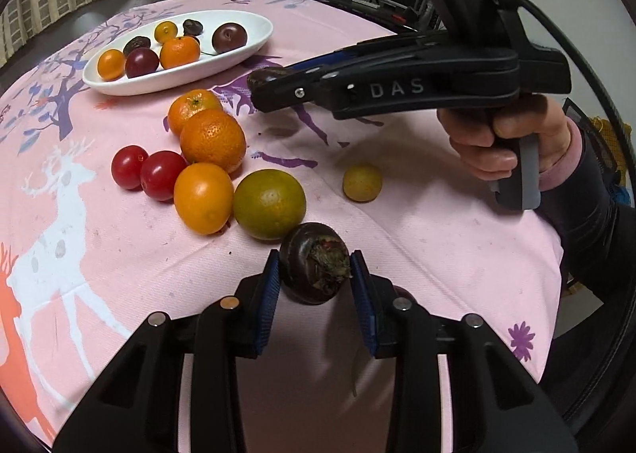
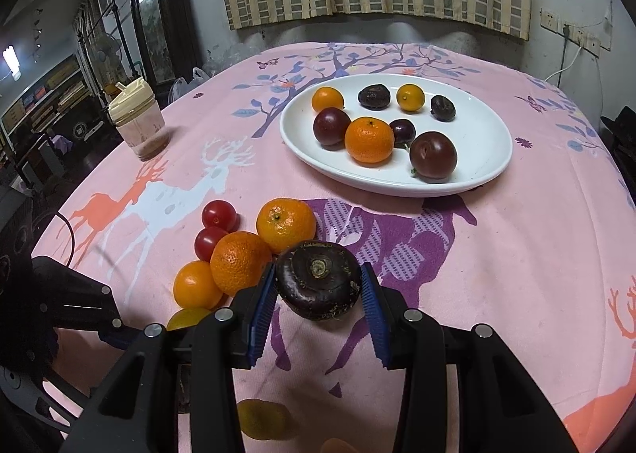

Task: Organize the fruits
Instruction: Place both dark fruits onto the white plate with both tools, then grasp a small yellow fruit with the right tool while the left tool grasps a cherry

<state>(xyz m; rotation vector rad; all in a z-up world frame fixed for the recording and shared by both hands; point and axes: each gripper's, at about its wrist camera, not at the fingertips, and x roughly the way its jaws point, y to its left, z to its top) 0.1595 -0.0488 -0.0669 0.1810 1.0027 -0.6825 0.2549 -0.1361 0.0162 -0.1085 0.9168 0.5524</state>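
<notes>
Our left tongs (image 1: pixel 314 274) grip a dark chestnut (image 1: pixel 314 268) between the blue pads (image 1: pixel 267 294), closed only as far as its width, just above the surface (image 1: pixel 437 238) near its front edge. Our right tongs (image 2: pixel 318 286) clamp a second dark bulb (image 2: pixel 318 279) the same way, raised over the purple deer print. In the left view this bulb (image 1: pixel 265 76) pokes out at the tip of the right tongs (image 1: pixel 274 89), just right of the plate (image 1: pixel 254 40).

Beside the chestnut, touching or nearly so, sits a green citrus (image 1: pixel 269 203), then a cluster of oranges (image 1: pixel 212 140) and two tomatoes (image 1: pixel 163 175). A yellow fruit (image 1: pixel 362 182) lies apart to the right, with bare cloth around it.

The plate (image 2: pixel 489 135) holds fruit on its left and middle; its right part is bare. Open cloth runs between the right tongs and the plate. A jar (image 2: pixel 137 117) stands near the far left edge.
</notes>
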